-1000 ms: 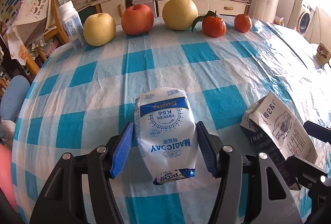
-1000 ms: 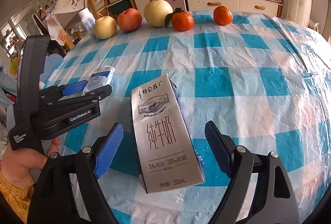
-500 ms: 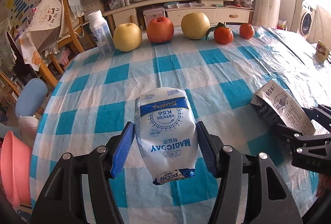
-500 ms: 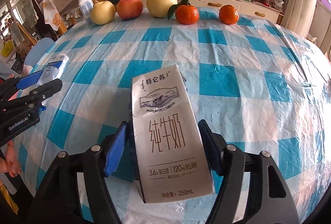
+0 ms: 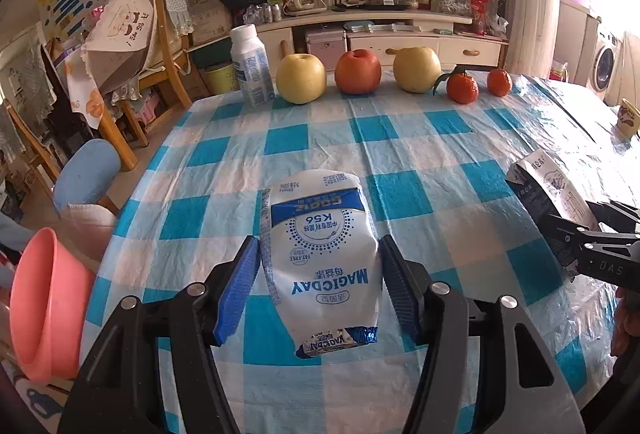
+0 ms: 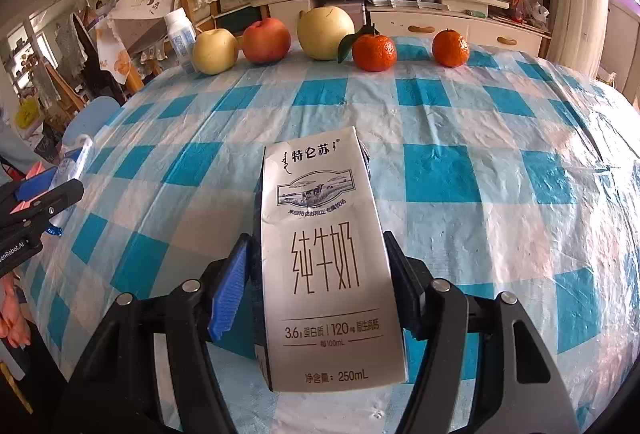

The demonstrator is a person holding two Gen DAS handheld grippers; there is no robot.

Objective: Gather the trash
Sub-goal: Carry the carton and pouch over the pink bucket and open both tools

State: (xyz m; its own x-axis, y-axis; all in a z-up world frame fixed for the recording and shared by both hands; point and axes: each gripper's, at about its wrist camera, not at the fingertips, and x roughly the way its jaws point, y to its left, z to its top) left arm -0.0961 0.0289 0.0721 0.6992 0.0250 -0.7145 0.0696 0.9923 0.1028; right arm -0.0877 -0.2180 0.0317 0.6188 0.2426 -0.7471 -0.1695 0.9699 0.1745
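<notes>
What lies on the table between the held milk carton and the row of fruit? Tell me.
Nothing: in the right wrist view only bare checked tablecloth stretches from the milk carton to the row of fruit.

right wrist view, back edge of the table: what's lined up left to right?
white bottle → yellow apple → red apple → pale pear → leafy tangerine → plain tangerine
</notes>
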